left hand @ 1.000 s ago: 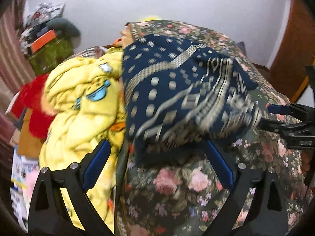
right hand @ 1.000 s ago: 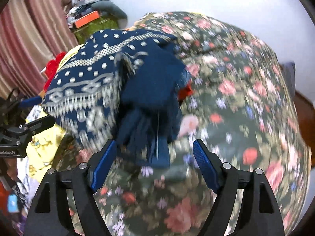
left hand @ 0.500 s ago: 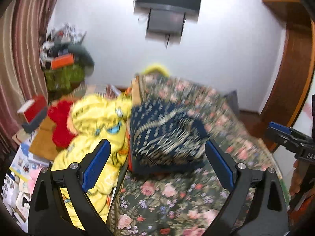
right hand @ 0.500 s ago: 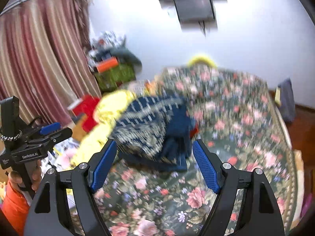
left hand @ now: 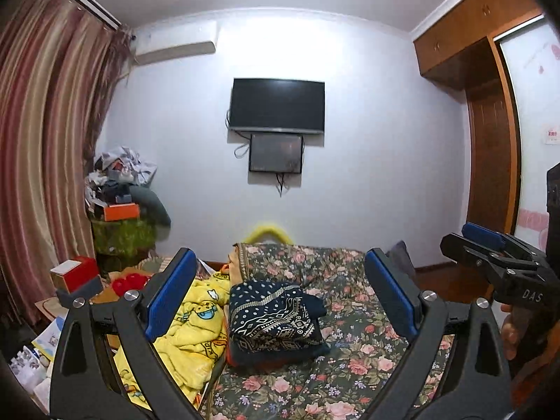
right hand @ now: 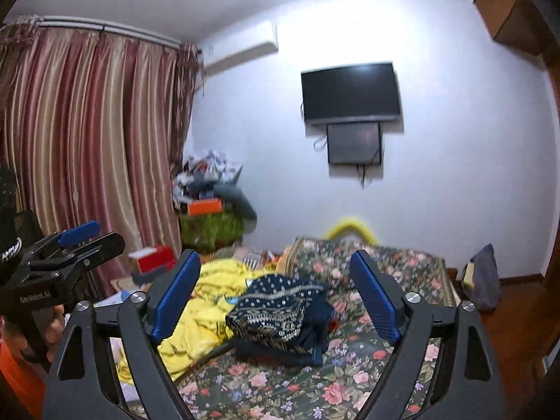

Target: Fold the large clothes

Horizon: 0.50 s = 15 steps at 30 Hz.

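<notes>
1. I am holding my left gripper (left hand: 278, 294) out level in front of me, its blue pads (left hand: 169, 294) standing wide apart with nothing between them.
2. My right gripper (right hand: 276, 295) is sitting beside it, its jaws spreading wider at this moment, and no cloth is caught between them either (only air in the gap).
3. Each gripper is showing at the edge of the other's view, and my fingers (right hand: 56, 329) are wrapping the left one's handle.
4. Just past the fingertips, the bed (left hand: 350, 378) with its dark floral cover is stretching away from me.
5. The folded navy patterned garment (left hand: 276, 315) is lying on that cover as a compact stack, well clear of both grippers, with its white-printed face turned up.
6. Touching its left side, a rumpled yellow cartoon blanket (left hand: 196, 329) is spilling over the bed's left edge.
7. Further left, a red box (left hand: 75, 274) and papers are crowding the floor space beside the bed.
8. Beyond those, a heap of clutter (left hand: 119, 189) with an orange box (left hand: 120, 211) on it is piling up in the corner beside the striped curtain (left hand: 38, 161).
9. A yellow curved thing (left hand: 267, 232) is peeking over the far end of the bed (I cannot tell what it is).
10. On the far wall, a dark television (left hand: 276, 105) is hanging above a smaller dark panel (left hand: 275, 153), with an air conditioner (left hand: 175, 50) up near the ceiling and a wooden wardrobe (left hand: 486, 133) standing at the right.
</notes>
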Tool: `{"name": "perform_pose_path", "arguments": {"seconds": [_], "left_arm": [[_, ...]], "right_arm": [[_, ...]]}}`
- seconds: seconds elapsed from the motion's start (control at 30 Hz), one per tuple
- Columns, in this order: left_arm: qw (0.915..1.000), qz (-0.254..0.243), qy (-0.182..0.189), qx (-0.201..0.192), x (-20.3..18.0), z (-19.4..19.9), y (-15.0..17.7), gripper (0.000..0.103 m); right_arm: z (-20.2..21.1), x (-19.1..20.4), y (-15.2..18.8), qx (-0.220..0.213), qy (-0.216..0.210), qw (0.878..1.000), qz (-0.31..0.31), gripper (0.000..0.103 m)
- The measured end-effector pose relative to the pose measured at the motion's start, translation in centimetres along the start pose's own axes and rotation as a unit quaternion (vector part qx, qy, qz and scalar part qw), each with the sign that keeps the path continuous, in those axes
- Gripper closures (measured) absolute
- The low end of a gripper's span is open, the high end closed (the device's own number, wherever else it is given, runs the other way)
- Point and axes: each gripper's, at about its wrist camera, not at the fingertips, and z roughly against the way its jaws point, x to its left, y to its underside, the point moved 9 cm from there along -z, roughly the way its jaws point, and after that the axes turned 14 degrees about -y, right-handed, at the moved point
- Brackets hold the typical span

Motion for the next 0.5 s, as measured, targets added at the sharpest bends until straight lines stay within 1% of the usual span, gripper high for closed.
{"name": "perform_pose_path", "arguments": {"seconds": [0.07,0.1,0.13,0.23,0.5], "left_arm": [[1.0,0.001,-0.003,-0.004,-0.1,0.6,0.5,0.003],[1.0,0.0,-0.006,-0.006,-0.1,0.9,0.7,0.001],[0.9999,-0.002,-0.011,-0.008,-0.1,1.0,0.9,0.001],[0.9997,-0.006,-0.022,-0.006,-0.1,0.9,1.5,0.001],[0.9998,-0.01,-0.02,0.001,-0.3,1.4,2.3,0.001]], "right_arm": [[0.5,0.4,0.1,-0.01,0.007,1.0,0.003,0.009],[0.8,0.6,0.2,-0.015,0.014,1.0,0.004,0.002],[1.0,0.7,0.3,-0.021,0.023,0.999,0.005,0.0],[1.3,0.7,0.6,-0.03,0.043,0.999,0.01,0.0],[1.2,0.7,1.2,-0.013,0.045,0.999,0.002,0.0]]}}
